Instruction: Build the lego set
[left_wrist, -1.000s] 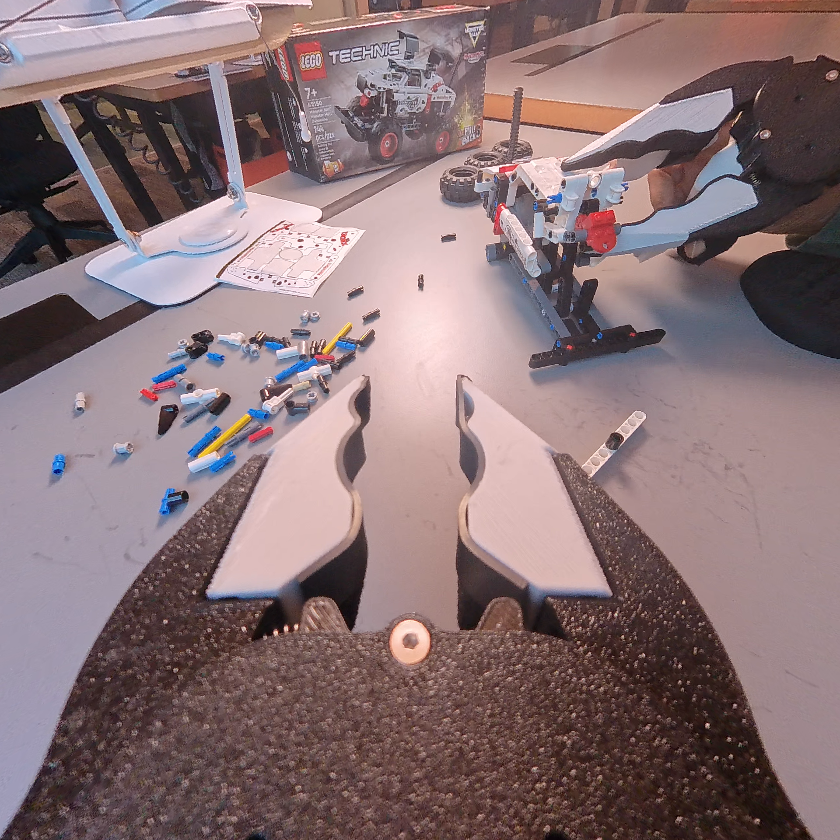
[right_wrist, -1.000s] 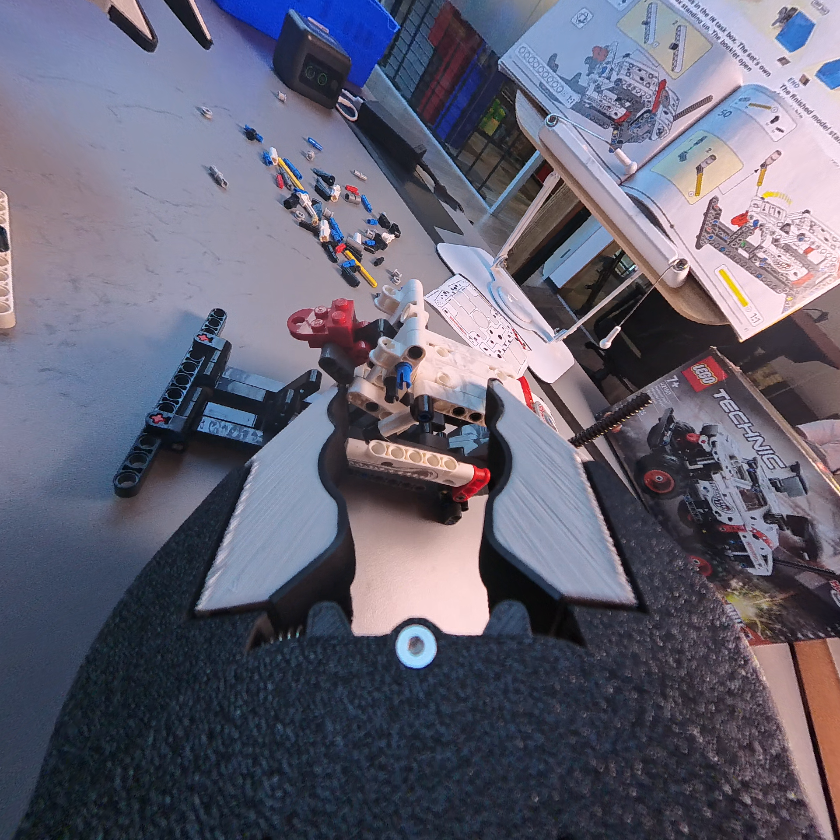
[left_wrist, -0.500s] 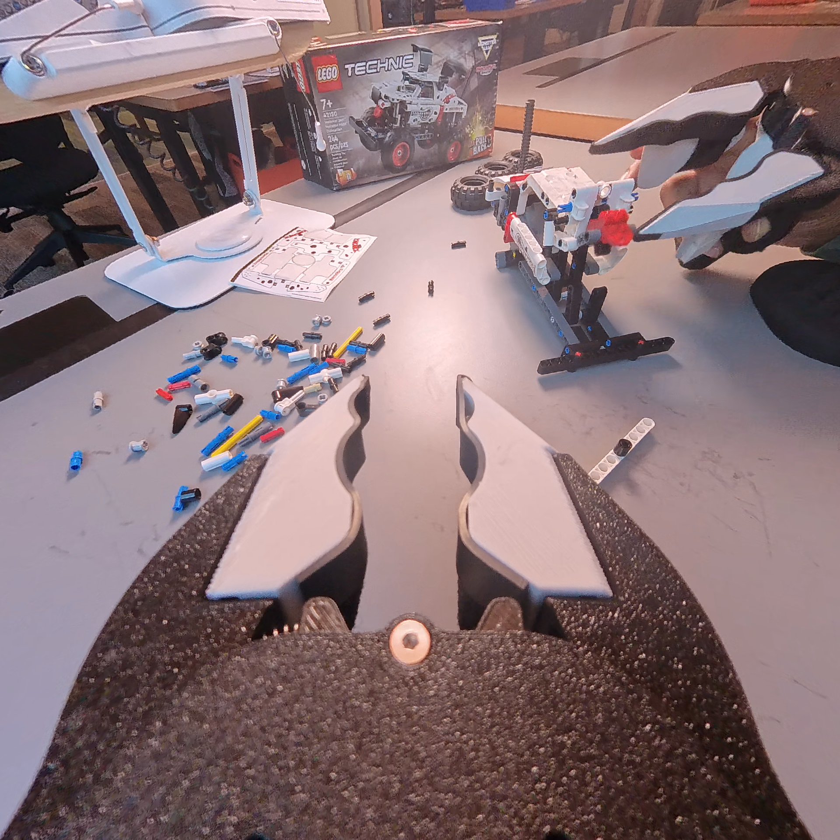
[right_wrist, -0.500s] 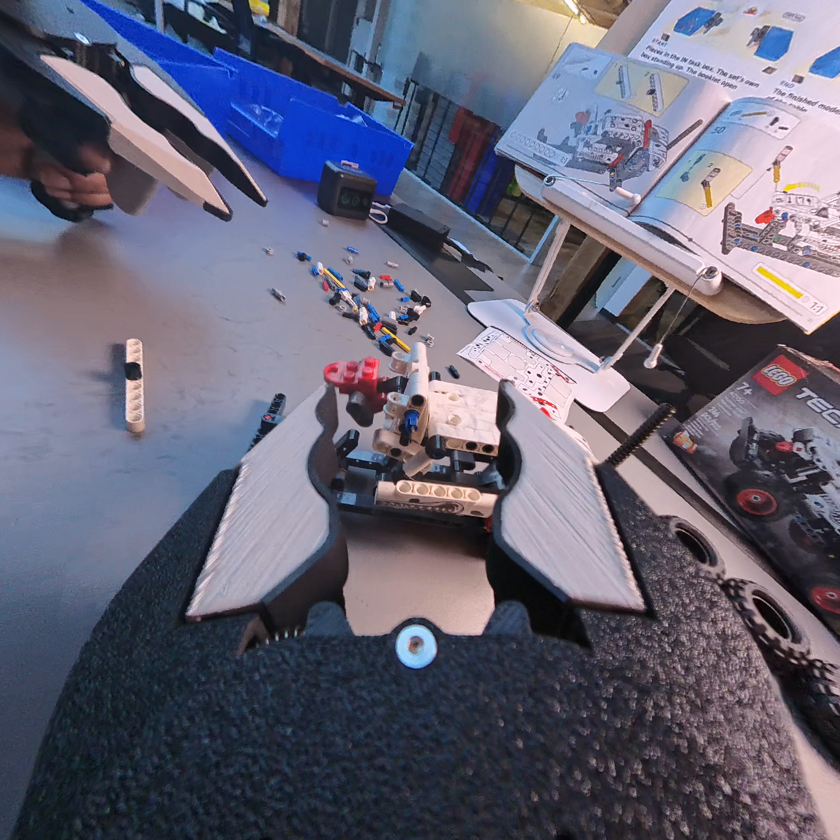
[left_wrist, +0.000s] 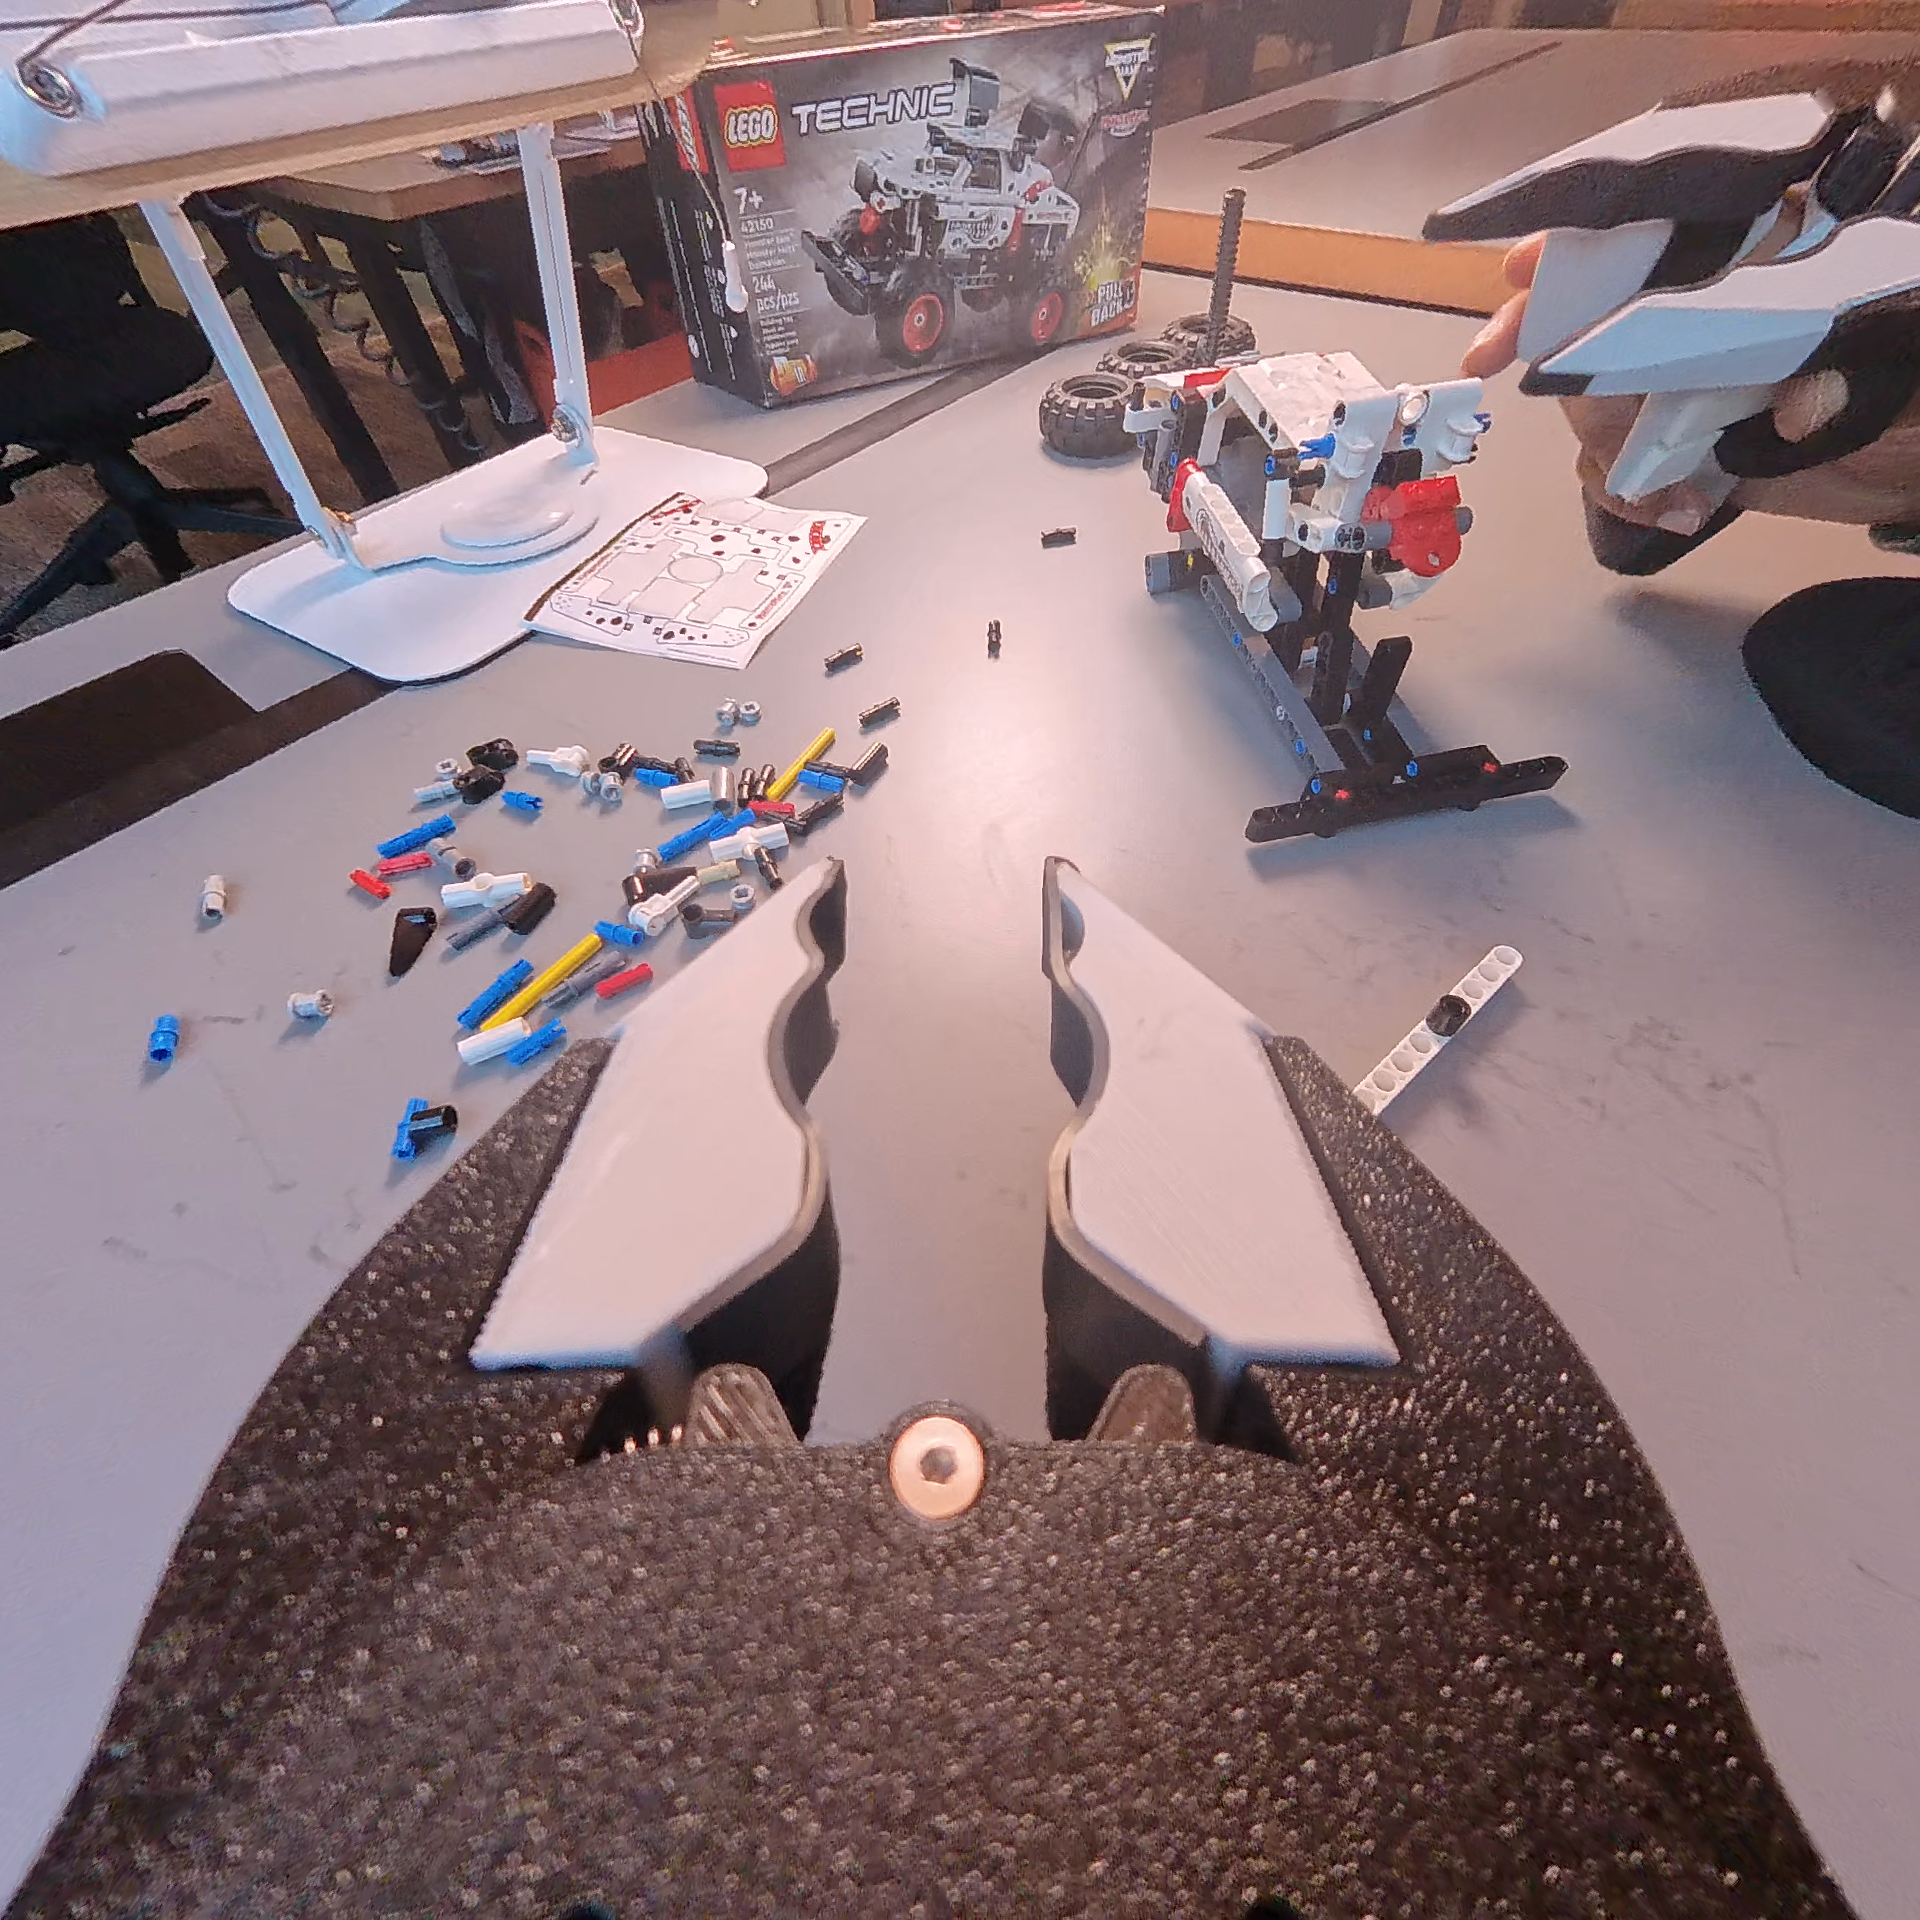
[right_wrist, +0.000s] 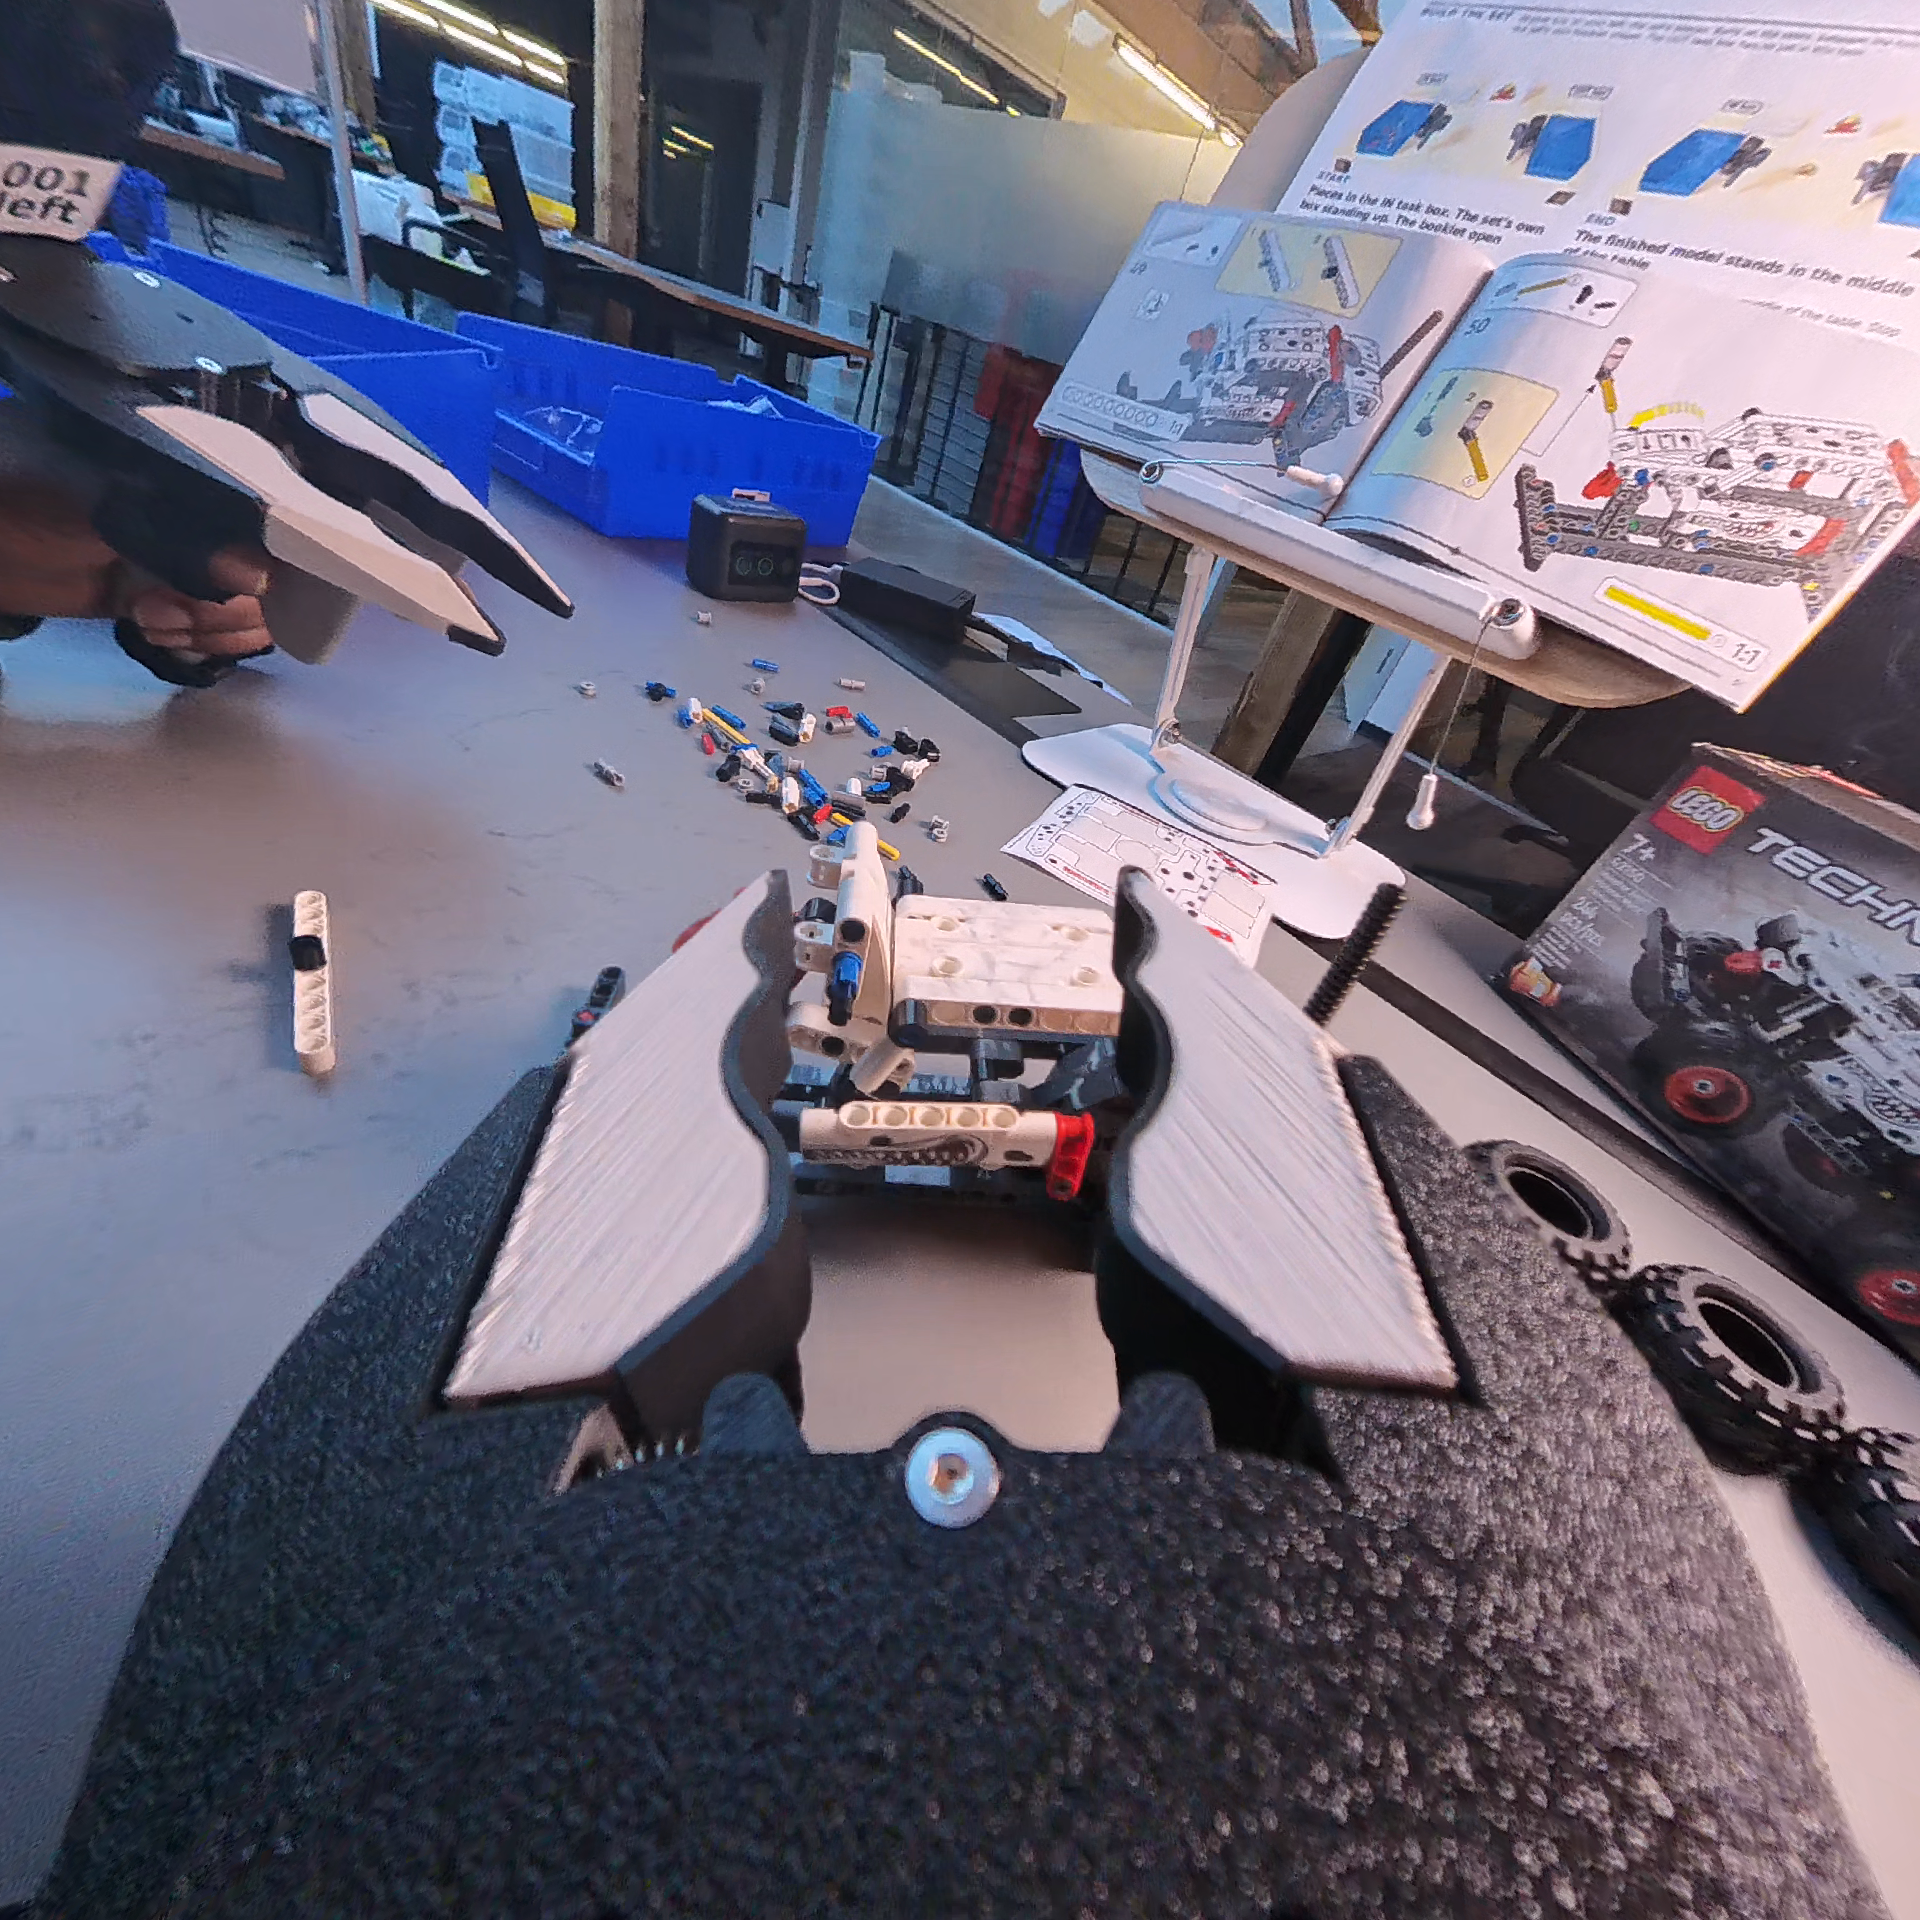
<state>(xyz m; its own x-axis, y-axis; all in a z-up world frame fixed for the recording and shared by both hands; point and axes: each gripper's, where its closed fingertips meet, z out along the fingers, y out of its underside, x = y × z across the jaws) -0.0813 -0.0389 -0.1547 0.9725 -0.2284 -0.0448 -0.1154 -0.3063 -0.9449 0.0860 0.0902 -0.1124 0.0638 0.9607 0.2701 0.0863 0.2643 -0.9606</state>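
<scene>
Left gripper (left_wrist: 940, 883): jaws parted, nothing between them, low centre of frame over bare grey tabletop (left_wrist: 1662, 1195). Right gripper (right_wrist: 940, 894): jaws spread wide, holding nothing, just short of the part-built model (left_wrist: 1314, 499), which stands on the tabletop at upper right in the left wrist view. Loose parts (left_wrist: 623, 862) scattered centre left; white beam (left_wrist: 1444, 1023) right of the left gripper
</scene>
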